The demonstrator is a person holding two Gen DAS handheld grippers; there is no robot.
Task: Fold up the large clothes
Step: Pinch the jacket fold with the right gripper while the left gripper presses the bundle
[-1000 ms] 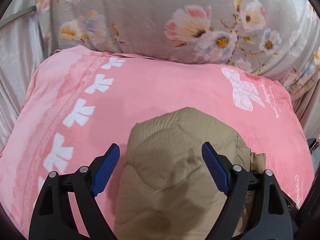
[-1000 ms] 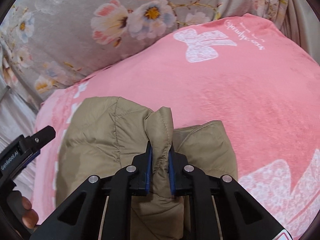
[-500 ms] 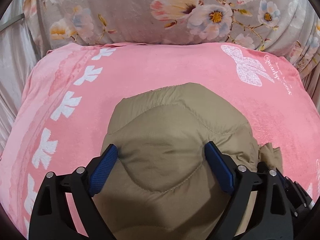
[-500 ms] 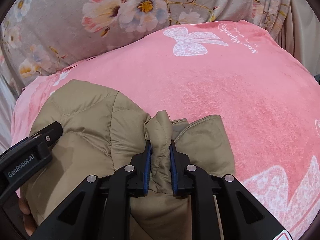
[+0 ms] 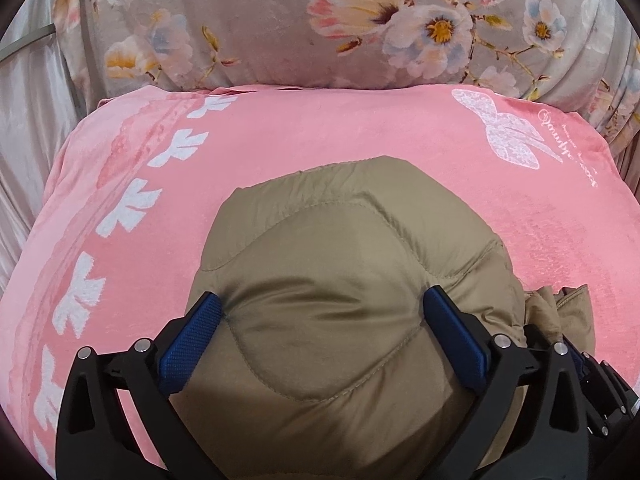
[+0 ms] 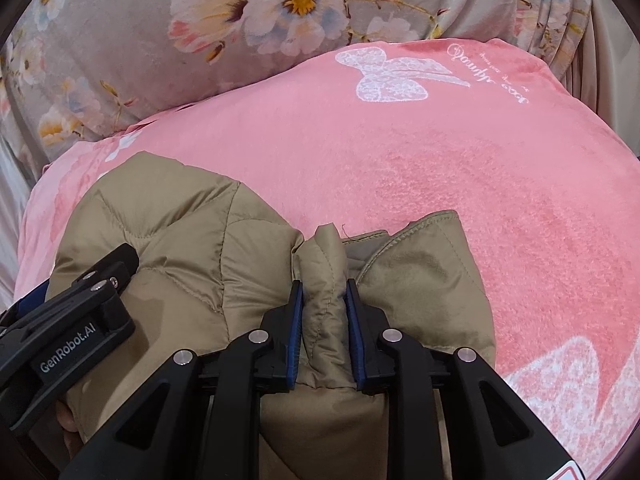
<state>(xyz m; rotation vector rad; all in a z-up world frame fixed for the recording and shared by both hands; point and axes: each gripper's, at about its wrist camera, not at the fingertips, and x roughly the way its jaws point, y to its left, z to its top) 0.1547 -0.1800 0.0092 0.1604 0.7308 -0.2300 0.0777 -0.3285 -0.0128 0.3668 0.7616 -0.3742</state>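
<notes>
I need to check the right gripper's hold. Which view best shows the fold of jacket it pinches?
The right wrist view: the right gripper is shut on a raised fold of the tan jacket, seen head-on. The left wrist view shows only bunched fabric at its right edge.

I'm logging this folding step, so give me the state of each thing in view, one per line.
Tan quilted jacket: bundled into a puffy mound on the pink blanket, not flat.
Left claw: open, pads straddling the jacket's top panel.
Right claw: shut on a raised ridge of the jacket.
Pink blanket: spread smooth under the jacket.
Floral cover: bunched behind the blanket, creased at the right.
</notes>
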